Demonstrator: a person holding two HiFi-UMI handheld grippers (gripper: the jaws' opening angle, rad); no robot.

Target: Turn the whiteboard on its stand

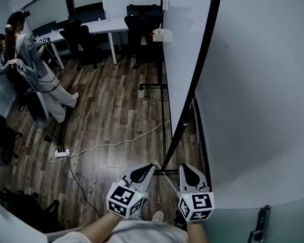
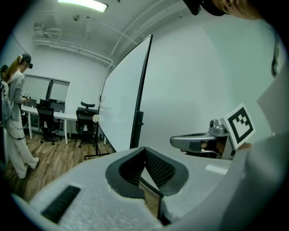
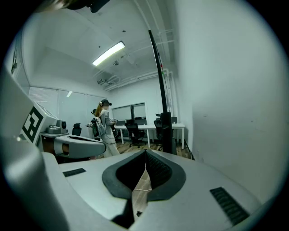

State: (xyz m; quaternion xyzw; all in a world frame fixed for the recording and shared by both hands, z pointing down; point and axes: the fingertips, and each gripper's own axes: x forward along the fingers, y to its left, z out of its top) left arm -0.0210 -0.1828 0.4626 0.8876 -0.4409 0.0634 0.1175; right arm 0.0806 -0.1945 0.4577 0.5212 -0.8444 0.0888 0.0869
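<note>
- Left gripper (image 1: 149,167): clenched all the way. Its own view shows the two pads meeting at the tip with nothing pinched between them.
- Right gripper (image 1: 185,168): same deal, jaws pressed together and empty.
- That's two grippers, held side by side low in front of the person's body. Neither one is touching the board.
- One whiteboard (image 1: 176,57): it's upright just ahead of the grippers and seen nearly edge-on, running away along the wall on the right.
- One black stand (image 1: 192,95) carries it. The near post comes down to the wood floor (image 1: 110,109) just past the gripper tips.
- One door handle (image 1: 259,228) sits low on the right.
- One power strip (image 1: 61,152) is on the floor to the left, with a white cable running from it toward the stand.
- One white desk (image 1: 105,25) is at the far end with a few office chairs around it. I can't get a clean count on those.
- A person (image 1: 28,54) is standing over on the far left.
</note>
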